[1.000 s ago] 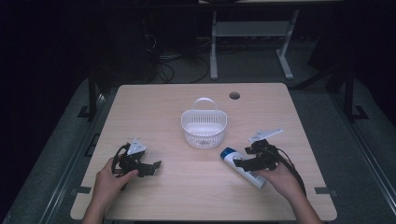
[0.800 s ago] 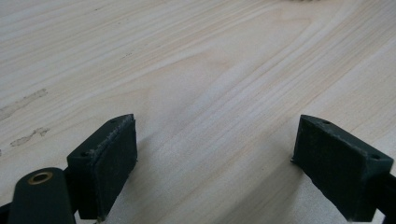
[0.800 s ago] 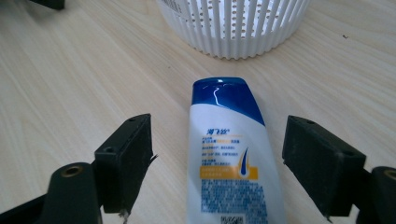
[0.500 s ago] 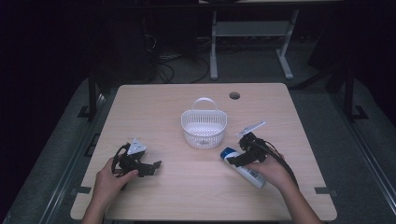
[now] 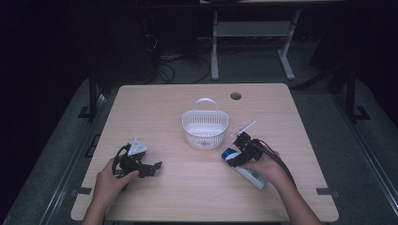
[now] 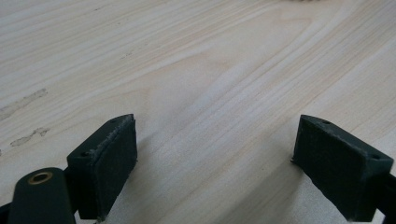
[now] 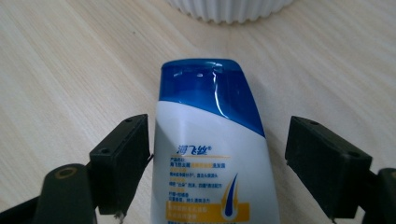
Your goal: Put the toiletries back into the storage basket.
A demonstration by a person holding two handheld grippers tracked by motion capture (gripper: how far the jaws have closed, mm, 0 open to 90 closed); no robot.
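The left gripper rests low over the table near its front left corner, held in the person's left hand; in the left gripper view its jaws stand wide apart with nothing but bare wood grain between them. Toward the middle of the table, nearer the rear edge, a white slatted basket with a loop handle stands upright. Just right of the basket, toward the front right, a white shampoo bottle with a blue cap lies flat on the wood, cap end pointing at the basket. The right gripper straddles this bottle: its jaws have just been opening and closing slightly, one pad at the bottle's side, the other clear of it, no clamp made.
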